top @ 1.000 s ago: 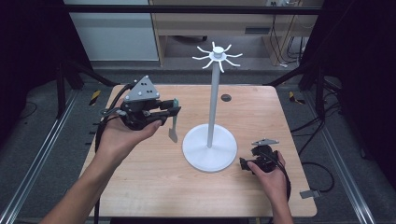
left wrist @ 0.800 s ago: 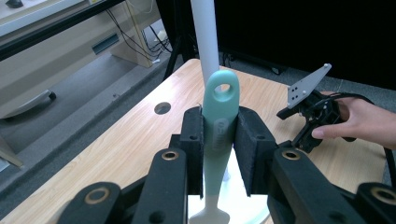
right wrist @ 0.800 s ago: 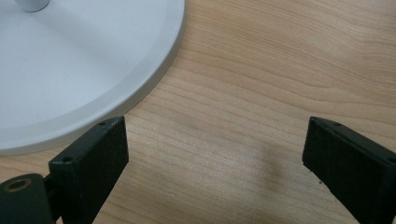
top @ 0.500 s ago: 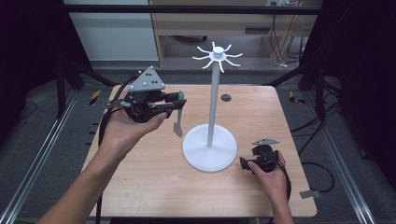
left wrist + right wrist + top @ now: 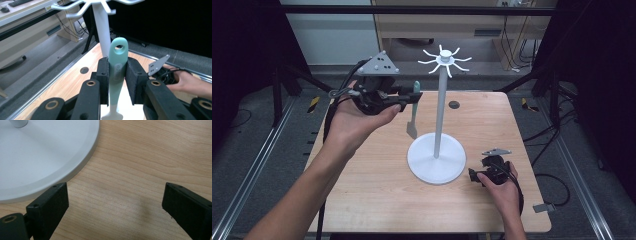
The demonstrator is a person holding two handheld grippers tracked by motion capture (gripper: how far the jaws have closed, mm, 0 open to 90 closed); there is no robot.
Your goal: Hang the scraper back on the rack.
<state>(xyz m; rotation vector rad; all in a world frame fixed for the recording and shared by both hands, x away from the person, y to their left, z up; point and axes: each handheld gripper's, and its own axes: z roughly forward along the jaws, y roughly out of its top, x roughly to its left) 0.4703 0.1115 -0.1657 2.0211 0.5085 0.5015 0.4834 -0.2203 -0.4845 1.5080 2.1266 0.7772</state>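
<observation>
While the left gripper [image 5: 409, 97] hangs in the upper left of the high view, its black jaws pinch the mint-green plastic handle of a small spatula [image 5: 117, 72], which hangs upright with its pale blade [image 5: 412, 129] pointing down above the light wooden table [image 5: 377, 185]. In the left gripper view the handle's hole sits just in front of the white metal hanging stand with hooked arms [image 5: 440, 112]. At the lower right of the high view the right gripper [image 5: 474, 174] rests on the table beside the stand's round white base [image 5: 37, 152], its jaws spread wide over bare wood.
</observation>
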